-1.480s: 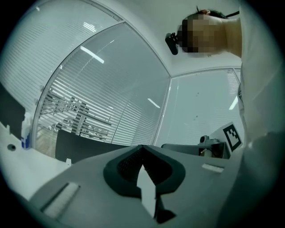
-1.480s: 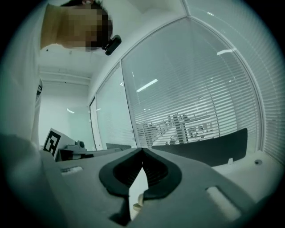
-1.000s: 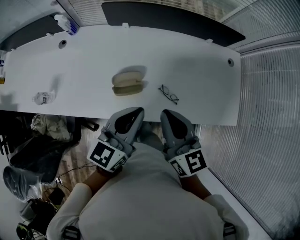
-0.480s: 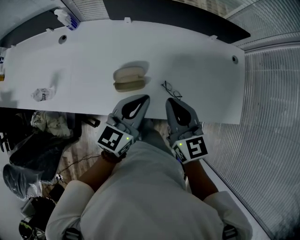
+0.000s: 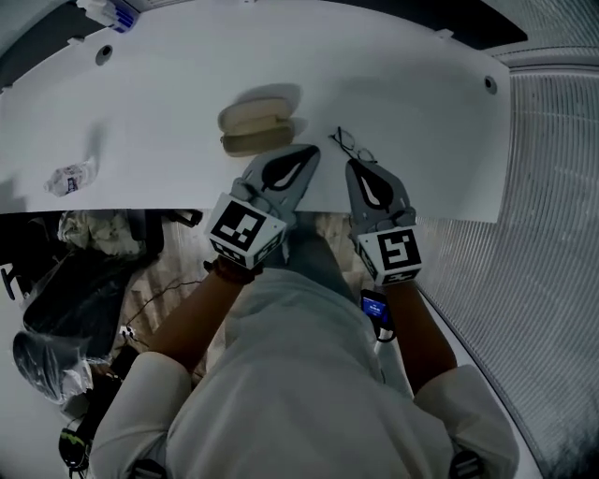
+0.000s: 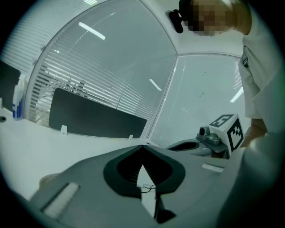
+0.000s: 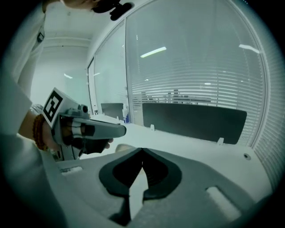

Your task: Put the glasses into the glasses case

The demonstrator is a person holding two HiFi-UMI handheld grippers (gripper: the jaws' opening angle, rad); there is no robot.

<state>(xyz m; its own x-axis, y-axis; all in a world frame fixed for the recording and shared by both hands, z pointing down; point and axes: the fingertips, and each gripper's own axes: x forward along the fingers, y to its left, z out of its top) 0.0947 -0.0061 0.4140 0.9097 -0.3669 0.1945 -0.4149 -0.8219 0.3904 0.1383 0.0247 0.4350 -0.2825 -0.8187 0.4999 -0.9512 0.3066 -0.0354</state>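
Observation:
A beige glasses case (image 5: pixel 253 129) lies on the white table (image 5: pixel 168 112), its two halves lying one on the other. Thin dark-framed glasses (image 5: pixel 351 145) lie just to its right, apart from it. My left gripper (image 5: pixel 309 152) reaches over the table's near edge, its tip just right of the case, jaws shut and empty. My right gripper (image 5: pixel 357 165) is shut too, its tip close to the near side of the glasses. In the left gripper view the glasses (image 6: pixel 147 187) show through the slit below the closed tips of the left gripper (image 6: pixel 142 147). The right gripper (image 7: pixel 142 150) holds nothing.
A crumpled wrapper (image 5: pixel 70 176) lies at the table's left and a spray bottle (image 5: pixel 110 11) at its far left corner. A dark divider panel (image 6: pixel 93 118) runs along the far edge. Bags and cables (image 5: pixel 65 281) crowd the floor at left.
Both grippers have come down and forward, from in front of the table's near edge to over it, their tips now by the case and the glasses. Both stayed shut.

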